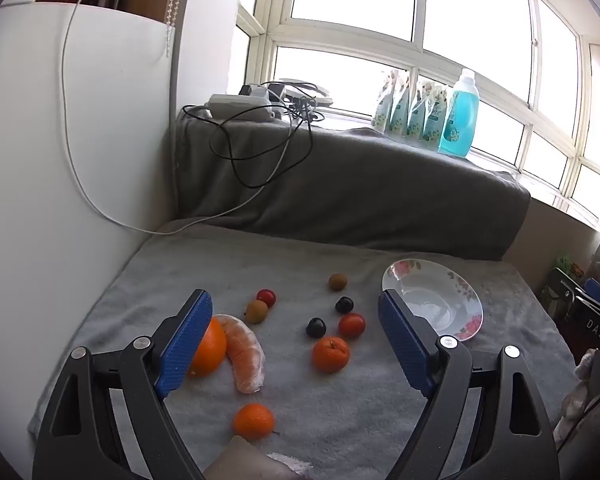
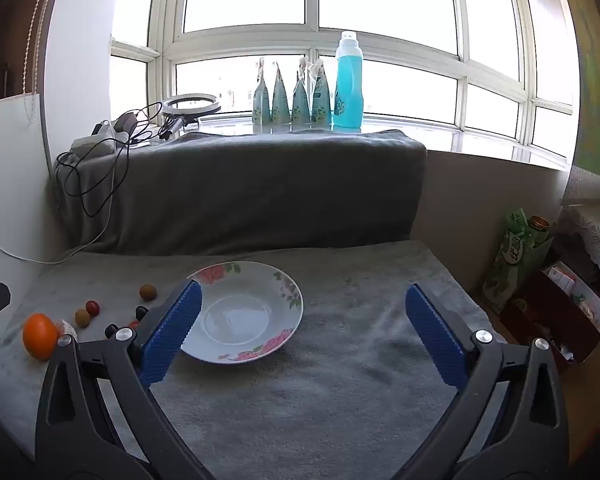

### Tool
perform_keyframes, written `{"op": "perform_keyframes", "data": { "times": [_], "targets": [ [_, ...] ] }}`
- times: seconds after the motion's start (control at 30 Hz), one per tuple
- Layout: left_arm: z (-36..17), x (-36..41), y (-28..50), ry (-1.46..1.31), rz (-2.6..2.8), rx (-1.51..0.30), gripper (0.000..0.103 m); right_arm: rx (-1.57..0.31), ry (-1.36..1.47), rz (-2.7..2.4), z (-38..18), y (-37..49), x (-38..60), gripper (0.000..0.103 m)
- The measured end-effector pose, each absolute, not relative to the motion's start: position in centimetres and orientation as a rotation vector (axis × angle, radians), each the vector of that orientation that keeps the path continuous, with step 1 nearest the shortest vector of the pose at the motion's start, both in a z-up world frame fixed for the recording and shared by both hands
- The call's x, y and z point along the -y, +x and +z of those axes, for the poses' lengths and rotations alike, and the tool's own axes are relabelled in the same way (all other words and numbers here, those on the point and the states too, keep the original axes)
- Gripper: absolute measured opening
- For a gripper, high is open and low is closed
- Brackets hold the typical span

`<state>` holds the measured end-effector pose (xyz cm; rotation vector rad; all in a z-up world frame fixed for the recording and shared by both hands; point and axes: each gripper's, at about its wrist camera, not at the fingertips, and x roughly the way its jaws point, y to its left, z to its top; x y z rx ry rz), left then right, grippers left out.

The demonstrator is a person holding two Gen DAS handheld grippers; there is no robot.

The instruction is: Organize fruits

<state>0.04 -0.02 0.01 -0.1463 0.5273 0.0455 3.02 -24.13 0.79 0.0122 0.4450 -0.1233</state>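
Observation:
Fruit lies scattered on a grey towel (image 1: 340, 420): a big orange (image 1: 210, 348) partly behind my left finger, a wrapped carrot (image 1: 246, 354), two mandarins (image 1: 331, 354) (image 1: 254, 421), two red tomatoes (image 1: 352, 325), two dark plums (image 1: 316, 328) and two brown kiwis (image 1: 257, 311). An empty floral plate (image 1: 436, 300) sits to their right. My left gripper (image 1: 296, 344) hovers open above the fruit, holding nothing. My right gripper (image 2: 304, 336) is open over the towel, its left finger overlapping the plate (image 2: 244, 312). The orange (image 2: 40, 336) shows at far left there.
A dark grey blanket-covered ledge (image 1: 340, 184) rises behind the towel, with cables and a power strip (image 1: 244, 104) on top. Blue detergent bottle (image 2: 349, 80) and pouches stand on the windowsill. A white panel (image 1: 60, 160) borders the left; boxes and bags (image 2: 540, 280) crowd the right.

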Motion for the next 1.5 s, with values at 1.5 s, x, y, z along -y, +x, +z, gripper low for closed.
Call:
{"op": "perform_keyframes", "data": {
  "times": [1.5],
  "targets": [
    [-0.05,-0.11,0.18,-0.165,0.047,-0.534,0.085,-0.462,0.030,-0.112,0.40,3.19,24.04,0.103]
  ]
}}
